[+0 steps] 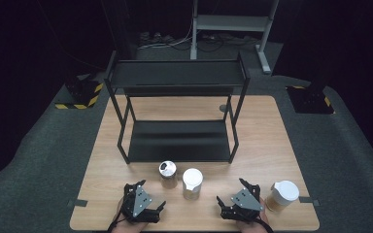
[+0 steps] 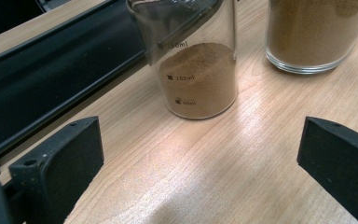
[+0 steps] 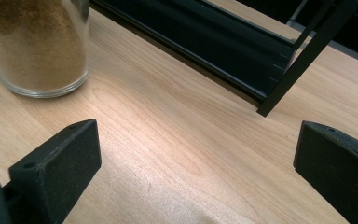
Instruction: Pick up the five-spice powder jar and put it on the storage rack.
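Three glass containers of brown powder stand near the table's front. A graduated beaker (image 1: 168, 174) (image 2: 198, 79) has a shiny top. Right of it is a white-lidded jar (image 1: 192, 183) (image 2: 314, 32) (image 3: 37, 51). A second white-lidded jar (image 1: 282, 195) stands at the front right. My left gripper (image 1: 150, 193) (image 2: 196, 154) is open, low over the wood just short of the beaker, with nothing between its jaws. My right gripper (image 1: 230, 190) (image 3: 196, 154) is open too, between the two jars and pointing past the middle jar's right side.
A black two-tier metal rack (image 1: 177, 116) (image 2: 51, 79) (image 3: 205, 42) stands on the wooden table (image 1: 267, 141), just behind the containers. Its front right leg (image 3: 303, 60) is ahead of my right gripper. Grey carpet surrounds the table.
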`<action>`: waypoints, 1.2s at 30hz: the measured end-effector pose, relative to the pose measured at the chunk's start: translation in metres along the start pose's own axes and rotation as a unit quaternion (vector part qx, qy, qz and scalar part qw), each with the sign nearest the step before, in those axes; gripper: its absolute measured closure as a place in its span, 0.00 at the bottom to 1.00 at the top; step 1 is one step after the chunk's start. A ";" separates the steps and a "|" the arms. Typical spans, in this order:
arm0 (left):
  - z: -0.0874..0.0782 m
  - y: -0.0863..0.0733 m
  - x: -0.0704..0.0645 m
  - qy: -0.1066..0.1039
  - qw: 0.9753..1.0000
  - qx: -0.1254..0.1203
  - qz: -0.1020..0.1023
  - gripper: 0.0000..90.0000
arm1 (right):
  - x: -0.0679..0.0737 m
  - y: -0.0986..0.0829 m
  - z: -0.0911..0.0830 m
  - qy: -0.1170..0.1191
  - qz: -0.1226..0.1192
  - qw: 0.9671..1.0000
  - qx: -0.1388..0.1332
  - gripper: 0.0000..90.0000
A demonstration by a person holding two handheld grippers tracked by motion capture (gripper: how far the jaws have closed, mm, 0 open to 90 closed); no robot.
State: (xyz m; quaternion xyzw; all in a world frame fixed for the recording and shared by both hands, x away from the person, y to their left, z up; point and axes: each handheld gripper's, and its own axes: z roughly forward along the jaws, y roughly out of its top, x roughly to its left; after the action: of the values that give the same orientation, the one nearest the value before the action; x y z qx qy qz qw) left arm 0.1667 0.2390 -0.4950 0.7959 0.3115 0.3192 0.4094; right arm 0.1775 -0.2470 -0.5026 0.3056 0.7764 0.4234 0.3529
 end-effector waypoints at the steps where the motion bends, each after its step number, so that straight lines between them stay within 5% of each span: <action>1: 0.000 0.000 0.000 -0.001 1.000 0.000 -0.001 0.01 | 0.000 -0.001 0.000 -0.001 0.004 1.000 -0.002 0.00; 19: -0.001 -0.002 0.004 -0.007 1.000 -0.004 -0.005 0.01 | -0.003 0.001 0.001 0.004 0.007 1.000 0.002 0.00; 28: -0.002 -0.004 0.008 -0.011 1.000 -0.011 -0.024 0.01 | -0.004 0.001 0.001 0.005 0.010 1.000 0.002 0.00; 36: -0.004 -0.011 0.024 -0.030 0.997 -0.026 -0.064 0.00 | -0.005 0.000 0.000 0.006 0.014 1.000 0.000 0.00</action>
State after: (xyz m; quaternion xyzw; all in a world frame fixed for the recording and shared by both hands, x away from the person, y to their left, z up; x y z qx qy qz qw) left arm 0.1754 0.2637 -0.4963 0.7725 0.3411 0.2762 0.4590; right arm 0.1804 -0.2505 -0.5014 0.3141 0.7743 0.4298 0.3423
